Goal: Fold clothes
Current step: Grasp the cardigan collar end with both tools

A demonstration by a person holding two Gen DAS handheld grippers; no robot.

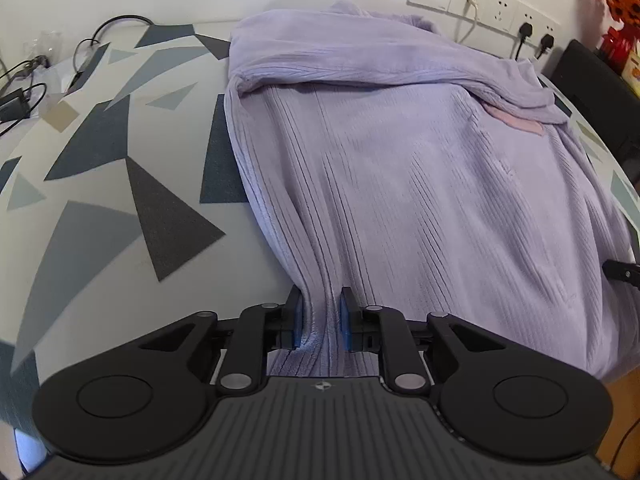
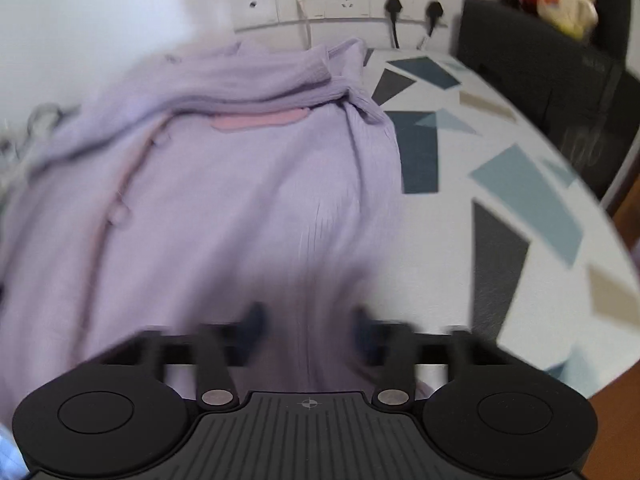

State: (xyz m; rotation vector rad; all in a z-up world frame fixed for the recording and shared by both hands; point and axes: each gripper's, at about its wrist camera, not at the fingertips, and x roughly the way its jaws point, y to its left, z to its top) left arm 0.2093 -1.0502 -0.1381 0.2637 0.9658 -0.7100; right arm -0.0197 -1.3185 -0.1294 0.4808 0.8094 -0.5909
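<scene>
My left gripper [image 1: 322,317] is matte black: ribbed body plate with a small crosshair mark, two round discs, linkage arms on silver pivot pins, blue pads [image 1: 345,320] on its fingers. My right gripper [image 2: 308,328] matches, though blurred.

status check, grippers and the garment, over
Left gripper clamped on lilac garment hem. Right gripper blurred, fabric between its fingers. Nothing in the way.

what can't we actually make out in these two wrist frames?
- Right wrist view: right gripper fingertips smeared by motion blur; whether the pads press the lilac garment is unreadable.
- Left wrist view: left gripper pinches the garment, but the hem below is hidden behind the gripper body.
- Left wrist view: black part at the right edge is cut off.
- Both views: the sleeves are buried in folds.
</scene>
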